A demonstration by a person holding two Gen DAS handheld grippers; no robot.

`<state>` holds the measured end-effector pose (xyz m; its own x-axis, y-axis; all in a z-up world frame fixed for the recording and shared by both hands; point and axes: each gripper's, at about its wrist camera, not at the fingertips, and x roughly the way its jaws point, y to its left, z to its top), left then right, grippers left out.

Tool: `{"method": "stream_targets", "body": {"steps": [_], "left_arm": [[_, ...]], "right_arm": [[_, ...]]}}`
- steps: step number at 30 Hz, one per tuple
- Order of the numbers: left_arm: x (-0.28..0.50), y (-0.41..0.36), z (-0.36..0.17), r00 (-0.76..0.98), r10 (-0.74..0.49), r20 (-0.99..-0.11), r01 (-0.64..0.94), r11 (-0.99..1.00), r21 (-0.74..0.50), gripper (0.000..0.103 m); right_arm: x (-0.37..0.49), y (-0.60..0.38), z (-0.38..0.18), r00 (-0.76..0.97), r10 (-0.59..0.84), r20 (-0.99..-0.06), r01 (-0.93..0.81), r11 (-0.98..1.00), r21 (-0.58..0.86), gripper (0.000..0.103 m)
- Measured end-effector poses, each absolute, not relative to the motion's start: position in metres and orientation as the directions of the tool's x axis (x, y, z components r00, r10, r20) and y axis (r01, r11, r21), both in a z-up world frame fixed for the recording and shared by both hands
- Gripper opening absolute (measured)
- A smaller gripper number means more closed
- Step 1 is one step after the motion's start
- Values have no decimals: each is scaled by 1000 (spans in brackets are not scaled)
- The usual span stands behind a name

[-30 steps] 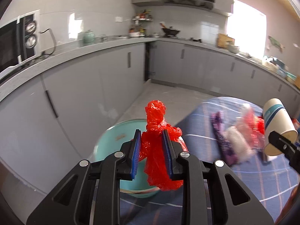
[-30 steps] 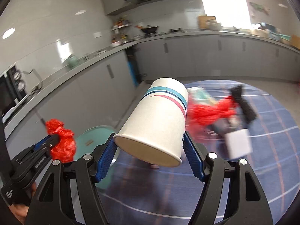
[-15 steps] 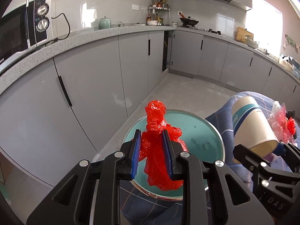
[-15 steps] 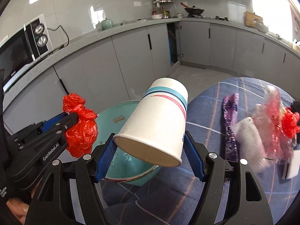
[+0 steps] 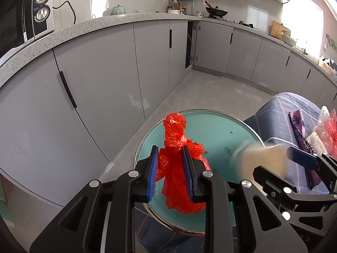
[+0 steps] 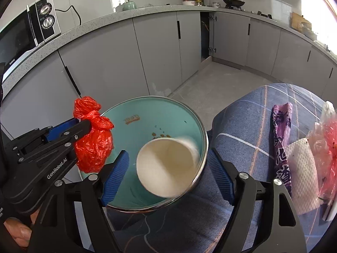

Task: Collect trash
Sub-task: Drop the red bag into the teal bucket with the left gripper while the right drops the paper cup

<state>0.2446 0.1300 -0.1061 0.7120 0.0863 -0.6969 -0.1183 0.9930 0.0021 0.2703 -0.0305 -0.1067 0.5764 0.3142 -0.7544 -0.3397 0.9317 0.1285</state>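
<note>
The left gripper (image 5: pixel 170 168) holds a knotted red plastic bag (image 5: pixel 179 164) between its blue pads, jaws narrow and pressed on the bag's sides, above the near edge of a teal bin (image 5: pixel 212 126) with a metal rim. The left wrist view shows the bag head-on, its knot pointing up and its crumpled bottom hanging below the pads; the right wrist view shows the same bag (image 6: pixel 92 139) from the side, just over the bin's left rim (image 6: pixel 202 130), with part of a person's hand (image 6: pixel 19 229) on the handle at the lower left. The right gripper (image 6: pixel 168 175) has just been opening its jaws, and they stand wide, with the paper cup (image 6: pixel 166 166) between them but clear of both pads; its open mouth faces the camera and its outline is blurred over the bin's opening. In the left wrist view the cup (image 5: pixel 259 158) is only a pale smear beside the right gripper's blue pad. Only the right wrist view gives a clear look at the worktop's blue checked cloth (image 6: pixel 242 126) with a purple wrapper (image 6: pixel 281 139), a white paper towel (image 6: pixel 301 168) and a clear and red plastic bag (image 6: pixel 326 145) lying on it to the right of the bin.
</note>
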Motion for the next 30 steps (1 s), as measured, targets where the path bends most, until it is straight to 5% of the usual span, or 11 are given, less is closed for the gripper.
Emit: {"method": "stream_targets", "body": {"steps": [4,8,11,14,20,30], "left_arm": [[247,128,-106,709,95,-699,-125,992,8,30],[243,121,-102,720,127,-682,-134,990,44,56],[240,116,-97,727,141,-672,-138,989,57,63],[234,109,-90,736,157,-659,-144,987,75,82],[224,94,-74,756,170,-633,-150,985,85,97],[208,59,-60,772,127,-622,-93,992,87,98]], "right_arm": [[270,-44,-103,587,310,-748,-309,939,147,81],[261,-59,-93,616,302,-728,-276,948,159,84],[252,-75,-85,639,295,-710,-234,954,185,84],[242,-90,-76,674,263,-690,-187,965,186,84],[224,-115,-65,710,227,-667,-130,973,192,84],[188,-160,-53,765,148,-627,-30,980,195,84]]}}
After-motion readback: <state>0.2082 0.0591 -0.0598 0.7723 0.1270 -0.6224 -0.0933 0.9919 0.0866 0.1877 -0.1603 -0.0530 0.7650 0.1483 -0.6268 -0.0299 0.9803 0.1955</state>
